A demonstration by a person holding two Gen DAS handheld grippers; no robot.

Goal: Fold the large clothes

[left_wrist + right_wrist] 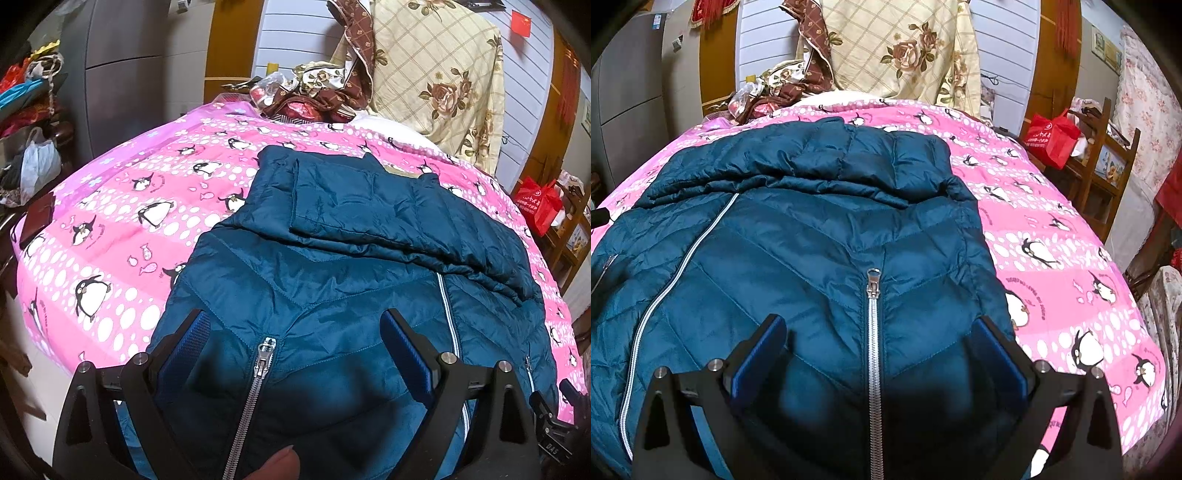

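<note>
The jacket [820, 236] was dark teal with silver zippers [873, 332]. The bed cover [122, 221] was pink with white dots and black-and-white penguins. In the upper right hung a cream quilt [436, 74] with brown roses. The bag [1051, 138] was red.

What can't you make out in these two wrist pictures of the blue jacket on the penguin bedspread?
- Jacket hem: cut off by the bottom edge and gripper bodies in both wrist views.
- Folded sleeve cuff: not visible in the left wrist view, tucked among folds.
- Red bag print: too small to read in the right wrist view.
- Bedspread under the jacket: hidden by it.
- Left gripper and right gripper: jaws apart above the fabric; contact unclear.
</note>
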